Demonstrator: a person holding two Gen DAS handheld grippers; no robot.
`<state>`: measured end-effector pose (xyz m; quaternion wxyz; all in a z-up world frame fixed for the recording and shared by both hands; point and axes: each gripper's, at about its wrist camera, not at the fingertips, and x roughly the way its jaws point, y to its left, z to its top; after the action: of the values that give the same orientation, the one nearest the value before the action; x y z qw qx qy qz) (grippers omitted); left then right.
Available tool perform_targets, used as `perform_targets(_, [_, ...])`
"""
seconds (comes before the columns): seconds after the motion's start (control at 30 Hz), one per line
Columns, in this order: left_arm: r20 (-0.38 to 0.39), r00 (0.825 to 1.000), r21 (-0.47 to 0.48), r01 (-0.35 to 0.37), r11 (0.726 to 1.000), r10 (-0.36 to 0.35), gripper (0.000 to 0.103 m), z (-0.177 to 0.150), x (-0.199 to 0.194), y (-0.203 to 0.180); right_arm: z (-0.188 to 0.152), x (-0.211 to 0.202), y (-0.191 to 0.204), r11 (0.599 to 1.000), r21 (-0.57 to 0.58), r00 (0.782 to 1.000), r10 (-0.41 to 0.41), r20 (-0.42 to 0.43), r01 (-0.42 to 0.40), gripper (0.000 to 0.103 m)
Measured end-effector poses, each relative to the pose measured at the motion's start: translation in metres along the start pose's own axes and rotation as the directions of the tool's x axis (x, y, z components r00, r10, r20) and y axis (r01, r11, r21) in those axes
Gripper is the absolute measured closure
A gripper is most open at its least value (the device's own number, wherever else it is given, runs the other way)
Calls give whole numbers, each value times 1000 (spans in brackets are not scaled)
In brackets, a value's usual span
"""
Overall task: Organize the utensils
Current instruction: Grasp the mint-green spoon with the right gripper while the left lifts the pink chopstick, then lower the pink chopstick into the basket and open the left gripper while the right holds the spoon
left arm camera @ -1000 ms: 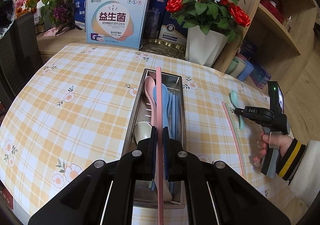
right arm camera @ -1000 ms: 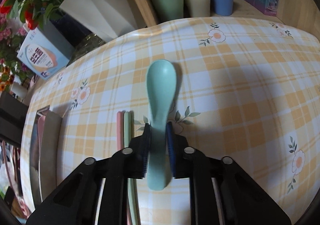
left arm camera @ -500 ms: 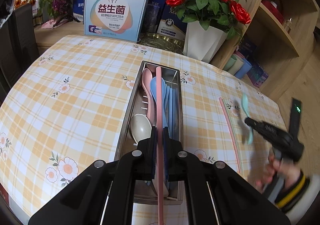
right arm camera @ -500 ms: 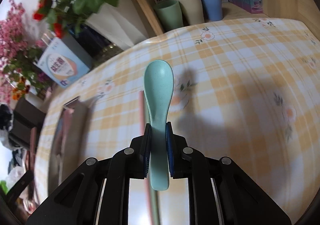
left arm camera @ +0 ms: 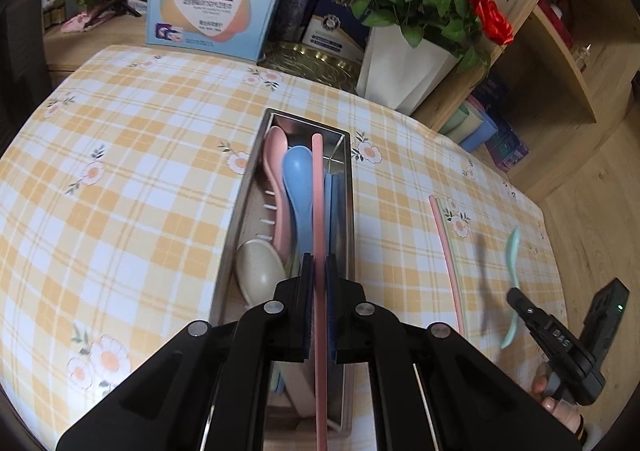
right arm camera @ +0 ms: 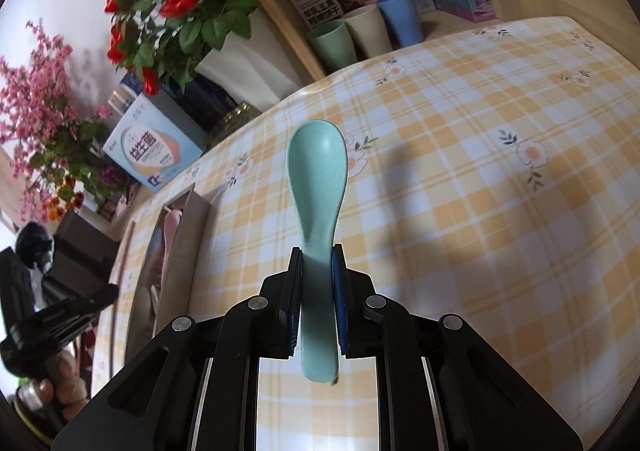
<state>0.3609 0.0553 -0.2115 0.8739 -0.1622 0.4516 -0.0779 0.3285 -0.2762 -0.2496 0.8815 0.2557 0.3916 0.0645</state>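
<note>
My left gripper is shut on a pink chopstick and holds it lengthwise over the steel utensil tray. The tray holds a pink spoon, a blue spoon, a beige spoon and blue chopsticks. My right gripper is shut on a mint-green spoon and holds it in the air above the table, right of the tray; it also shows in the left wrist view. A pink and a green chopstick lie on the checked tablecloth.
A white pot of red roses and a blue box stand at the table's back edge. Green, beige and blue cups sit on a wooden shelf behind the table. The tray also shows at the left of the right wrist view.
My right gripper has lifted the mint-green spoon off the tablecloth and raised it. My left gripper has risen slightly with the pink chopstick over the tray.
</note>
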Motion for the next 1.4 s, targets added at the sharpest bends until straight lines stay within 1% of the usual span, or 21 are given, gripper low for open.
perform_targets(0.07, [-18, 1000, -1, 11, 1000, -11, 97, 5, 10, -1, 3, -3, -5, 1000, 10, 1000, 3, 9, -3, 89])
perform_targets(0.13, [-55, 998, 3, 29, 1000, -29, 97, 10, 24, -2, 4, -5, -9, 1000, 15, 1000, 2, 12, -2, 89])
perform_targets(0.23, [-114, 993, 1, 9, 1000, -9, 97, 13, 42, -1, 5, -7, -17, 999, 39, 1000, 7, 15, -8, 89])
perform_targets(0.33, [-121, 993, -17, 6, 1000, -8, 97, 18, 47, 2, 7, -9, -25, 998, 59, 1000, 2, 19, -3, 89])
perform_targets(0.4, [-129, 992, -13, 5, 1000, -7, 97, 20, 50, 1, 9, -10, -30, 997, 75, 1000, 6, 19, -7, 89])
perform_targets(0.5, [-149, 989, 46, -13, 999, 20, 97, 20, 57, -4, 11, -11, -33, 996, 86, 1000, 7, 21, -9, 89])
perform_targets(0.57, [-159, 987, 55, -19, 998, 27, 97, 20, 61, -5, 11, -13, -34, 996, 89, 1000, 10, 28, -12, 89])
perform_targets(0.9, [-172, 985, 93, -4, 996, 20, 97, 20, 64, -10, 11, -21, -33, 996, 89, 999, 14, 41, -18, 89])
perform_targets(1.03, [-175, 984, 88, -5, 996, 20, 96, 21, 67, -10, 13, -24, -33, 996, 89, 999, 15, 46, -19, 89])
perform_targets(1.13, [-177, 984, 73, -7, 997, 19, 93, 22, 67, -9, 15, -28, -33, 996, 90, 998, 13, 54, -18, 89])
perform_targets(1.23, [-160, 987, 99, -12, 995, 28, 92, 23, 61, -13, 15, -31, -33, 995, 94, 998, 13, 59, -18, 89])
perform_targets(1.33, [-127, 991, 151, -21, 988, 40, 91, 23, 49, -20, 14, -33, -32, 995, 94, 998, 12, 60, -18, 89])
perform_targets(1.4, [-99, 994, 177, -22, 984, 40, 85, 25, 38, -22, 14, -33, -31, 996, 92, 998, 15, 57, -21, 89])
